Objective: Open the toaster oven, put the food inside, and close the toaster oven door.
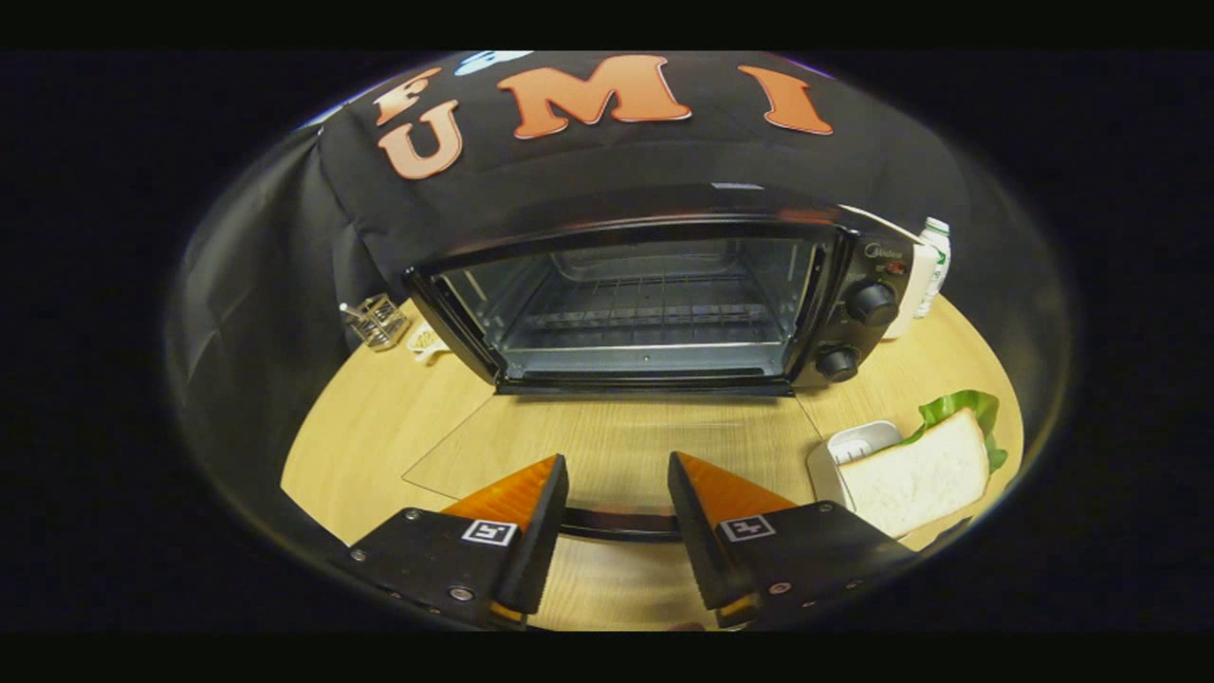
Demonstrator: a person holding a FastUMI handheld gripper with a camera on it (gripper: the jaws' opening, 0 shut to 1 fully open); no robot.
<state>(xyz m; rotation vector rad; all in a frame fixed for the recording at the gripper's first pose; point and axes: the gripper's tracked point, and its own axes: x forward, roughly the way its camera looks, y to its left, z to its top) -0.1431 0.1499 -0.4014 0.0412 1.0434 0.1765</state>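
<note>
Gripper [618, 493] fingers stand apart, either side of the handle [618, 524] of the toaster oven [654, 294] door [607, 441] — the glass door lies folded down flat, nothing clamped. Sandwich [920, 474] with lettuce rests on a white tray [849, 446] near the table's [379, 417] right edge.

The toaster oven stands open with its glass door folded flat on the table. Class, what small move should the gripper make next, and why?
Probably swing over to the sandwich on the white tray beside the open toaster oven. The glass door already lies flat, its handle between the fingers, and the gripper is open and holds nothing. The rack inside is bare, so fetching the food comes next.
</note>
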